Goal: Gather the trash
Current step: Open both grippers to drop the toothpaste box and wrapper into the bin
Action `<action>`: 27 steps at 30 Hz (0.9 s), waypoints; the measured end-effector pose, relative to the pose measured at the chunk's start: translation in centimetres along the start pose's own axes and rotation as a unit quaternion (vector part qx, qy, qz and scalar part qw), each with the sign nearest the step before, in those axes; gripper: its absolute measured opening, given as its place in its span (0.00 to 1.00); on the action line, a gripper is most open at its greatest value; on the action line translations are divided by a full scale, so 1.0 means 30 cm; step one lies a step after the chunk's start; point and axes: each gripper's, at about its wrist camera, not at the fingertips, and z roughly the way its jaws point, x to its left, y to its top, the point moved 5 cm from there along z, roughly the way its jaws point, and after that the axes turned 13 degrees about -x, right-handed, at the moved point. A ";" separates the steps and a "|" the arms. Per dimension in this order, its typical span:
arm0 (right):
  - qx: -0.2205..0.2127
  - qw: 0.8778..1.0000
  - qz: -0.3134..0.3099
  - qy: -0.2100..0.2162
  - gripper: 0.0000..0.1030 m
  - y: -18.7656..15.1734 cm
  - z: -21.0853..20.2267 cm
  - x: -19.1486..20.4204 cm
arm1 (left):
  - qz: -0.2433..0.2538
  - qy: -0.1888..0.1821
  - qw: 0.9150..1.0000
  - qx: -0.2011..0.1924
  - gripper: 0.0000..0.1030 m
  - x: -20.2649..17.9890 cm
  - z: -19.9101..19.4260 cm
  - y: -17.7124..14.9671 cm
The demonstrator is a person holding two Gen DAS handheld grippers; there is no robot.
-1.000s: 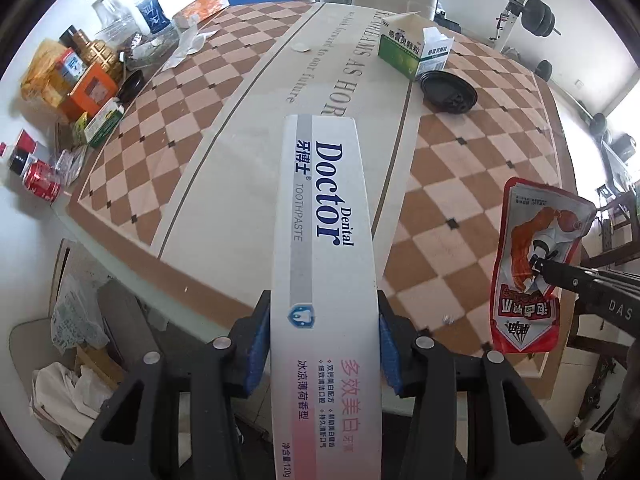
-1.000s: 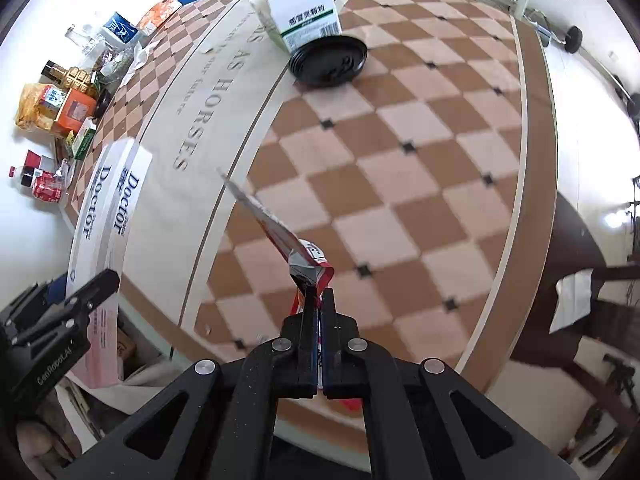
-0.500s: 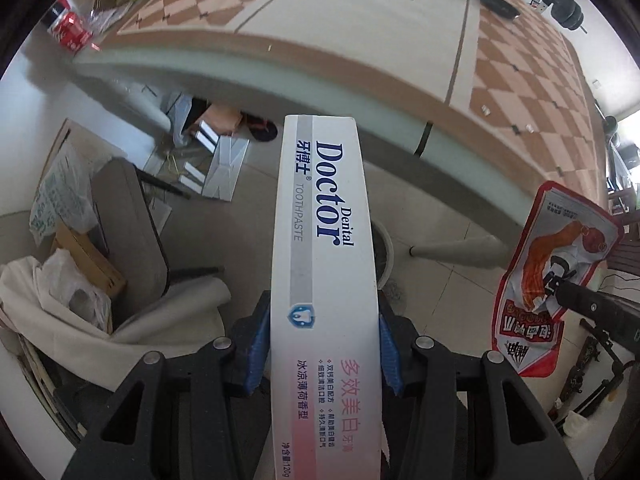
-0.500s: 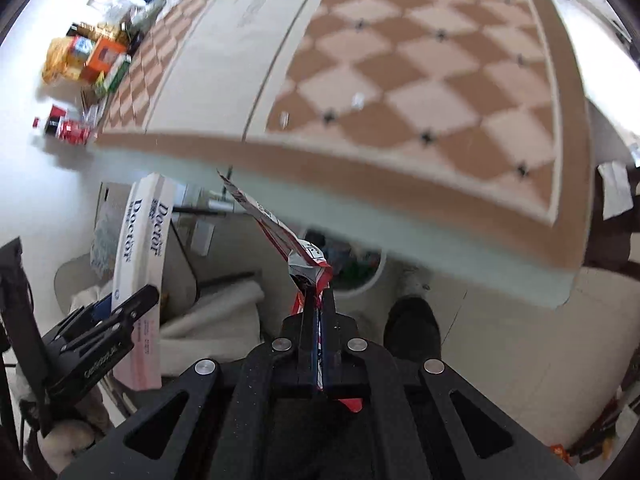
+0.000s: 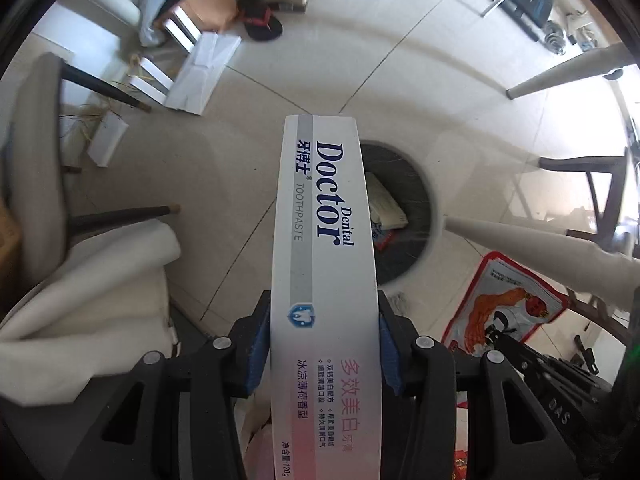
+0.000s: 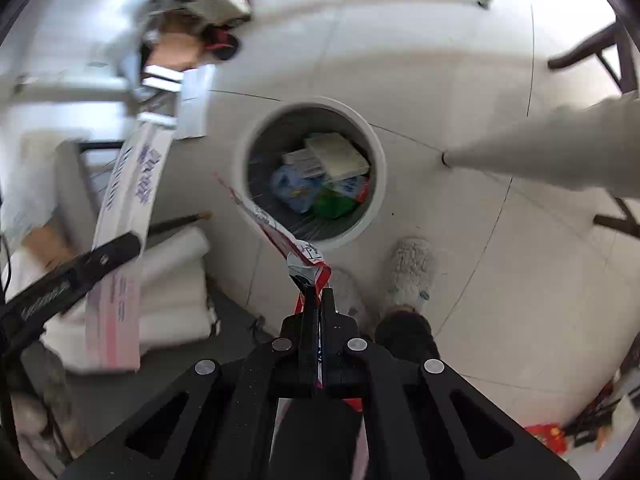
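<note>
My left gripper (image 5: 323, 344) is shut on a long white "Doctor Dental" toothpaste box (image 5: 324, 240), held above the floor and pointing at a round white trash bin (image 5: 412, 208). My right gripper (image 6: 317, 300) is shut on a red snack wrapper (image 6: 276, 228), seen edge-on, just short of the bin (image 6: 374, 204). The bin holds several boxes and wrappers. The wrapper also shows in the left wrist view (image 5: 504, 304), low right of the toothpaste box. The toothpaste box also shows in the right wrist view (image 6: 128, 208), left of the bin.
White table legs (image 5: 560, 248) slant across the floor right of the bin. A chair with dark legs (image 5: 116, 216) and white folded cloth (image 5: 92, 296) are at left. Flat cardboard pieces (image 5: 200, 72) and slippers lie further off. The person's slippered foot (image 6: 412, 276) stands beside the bin.
Both grippers have swung down from the tabletop to below its edge and now point at the floor and the bin. Each still holds its item.
</note>
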 end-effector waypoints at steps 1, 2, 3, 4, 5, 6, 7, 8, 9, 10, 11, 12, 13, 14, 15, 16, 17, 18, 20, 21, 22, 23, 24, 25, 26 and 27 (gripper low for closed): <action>0.002 1.000 0.008 -0.002 0.00 0.025 0.048 -0.025 | 0.003 0.001 1.000 0.003 0.42 0.003 0.051 0.002; 0.003 1.000 0.012 -0.006 0.00 0.042 0.098 -0.047 | 0.006 0.001 1.000 0.007 0.42 0.005 0.095 0.000; 0.005 1.000 0.014 -0.009 0.00 0.055 0.149 -0.061 | 0.008 -0.001 1.000 0.011 0.42 0.005 0.139 0.003; 0.005 1.000 0.017 -0.011 0.00 0.076 0.179 -0.073 | 0.010 -0.002 1.000 0.015 0.42 0.006 0.176 0.004; 0.007 1.000 0.020 -0.013 0.00 0.091 0.218 -0.082 | 0.012 -0.002 1.000 0.020 0.42 0.006 0.208 0.007; 0.008 1.000 0.024 -0.014 0.00 0.107 0.252 -0.090 | 0.014 -0.001 1.000 0.023 0.42 0.009 0.233 0.011; 0.009 0.999 0.028 -0.014 0.00 0.132 0.275 -0.092 | 0.016 -0.002 1.000 0.026 0.42 0.009 0.253 0.005; 0.009 0.999 0.031 -0.015 0.00 0.146 0.299 -0.097 | 0.016 -0.003 0.999 0.030 0.42 0.011 0.274 0.008; 0.010 0.999 0.034 -0.015 0.00 0.159 0.319 -0.101 | 0.017 -0.004 0.999 0.032 0.42 0.012 0.285 0.013; 0.011 0.999 0.037 -0.013 0.00 0.170 0.338 -0.103 | 0.018 -0.006 0.999 0.034 0.43 0.012 0.297 0.015; 0.012 0.999 0.040 -0.011 0.00 0.178 0.360 -0.107 | 0.017 -0.008 0.999 0.035 0.43 0.010 0.305 0.019; 0.014 0.999 0.042 -0.008 0.00 0.185 0.373 -0.107 | 0.017 -0.009 0.999 0.034 0.43 0.011 0.309 0.021; 0.015 0.999 0.044 -0.005 0.00 0.191 0.386 -0.106 | 0.018 -0.012 0.999 0.034 0.44 0.002 0.312 0.024; 0.016 0.999 0.043 -0.003 0.00 0.197 0.395 -0.105 | 0.020 -0.013 0.999 0.035 0.44 -0.001 0.313 0.025; 0.016 0.999 0.041 -0.001 0.00 0.201 0.403 -0.102 | 0.021 -0.011 0.999 0.037 0.44 -0.004 0.317 0.027; 0.016 0.999 0.040 0.001 0.01 0.205 0.409 -0.097 | 0.019 -0.009 0.999 0.038 0.44 -0.001 0.318 0.025; 0.016 0.999 0.039 0.002 0.01 0.209 0.415 -0.092 | 0.016 -0.007 0.999 0.040 0.44 -0.002 0.318 0.026; 0.018 0.999 0.040 0.004 0.01 0.207 0.418 -0.089 | 0.014 -0.004 0.999 0.042 0.44 -0.003 0.322 0.026; 0.026 0.999 0.037 0.002 0.02 0.206 0.426 -0.082 | 0.014 -0.003 0.999 0.040 0.55 -0.003 0.316 0.028; 0.030 0.999 0.034 0.003 0.04 0.204 0.427 -0.079 | 0.017 0.001 0.999 0.033 0.64 -0.003 0.306 0.032; 0.031 0.999 0.030 0.001 0.06 0.202 0.425 -0.077 | 0.019 0.008 0.999 0.026 0.71 0.000 0.299 0.035; 0.030 0.999 0.026 0.002 0.15 0.201 0.423 -0.074 | 0.020 0.013 1.000 0.020 0.73 0.002 0.289 0.035; 0.028 0.999 0.024 0.003 0.30 0.199 0.421 -0.073 | 0.021 0.015 1.000 0.016 0.79 0.006 0.283 0.035; 0.024 0.999 0.022 0.001 0.37 0.199 0.415 -0.073 | 0.021 0.017 1.000 0.014 0.86 0.011 0.275 0.034; 0.021 1.000 0.020 -0.001 0.49 0.197 0.411 -0.074 | 0.022 0.020 1.000 0.010 0.89 0.016 0.266 0.033; 0.019 1.000 0.015 -0.006 0.55 0.193 0.406 -0.072 | 0.024 0.024 0.999 0.007 0.96 0.021 0.259 0.033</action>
